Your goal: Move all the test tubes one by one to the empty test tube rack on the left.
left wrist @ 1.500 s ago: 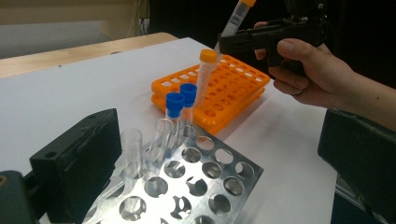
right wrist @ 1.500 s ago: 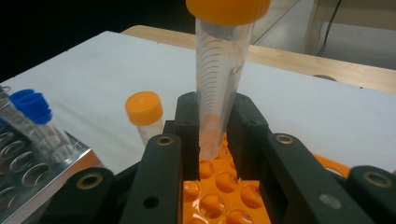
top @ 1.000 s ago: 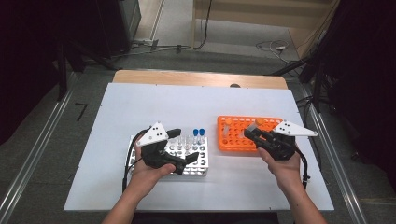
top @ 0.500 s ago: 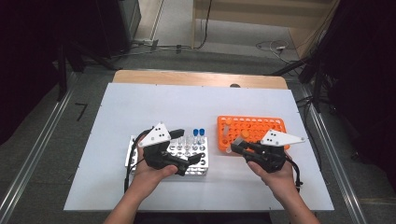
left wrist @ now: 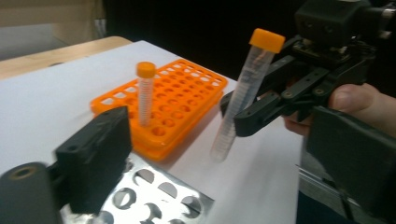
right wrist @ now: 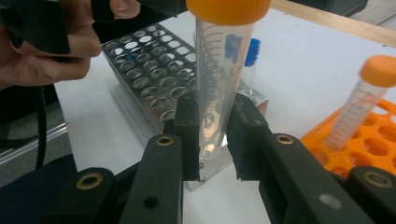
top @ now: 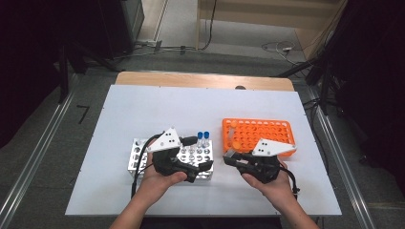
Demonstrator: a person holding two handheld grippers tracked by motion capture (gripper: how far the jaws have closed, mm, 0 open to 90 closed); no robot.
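Right gripper (right wrist: 212, 135), jaws closed on an orange-capped centrifuge tube (right wrist: 219, 70) held above the white table (top: 143, 109) between the metal rack (top: 138, 155) and orange rack (top: 267, 133); left gripper (top: 193, 167) over the metal rack, jaws apart and empty.

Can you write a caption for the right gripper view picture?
The right tool pinches an orange-capped tube beside the metal rack.
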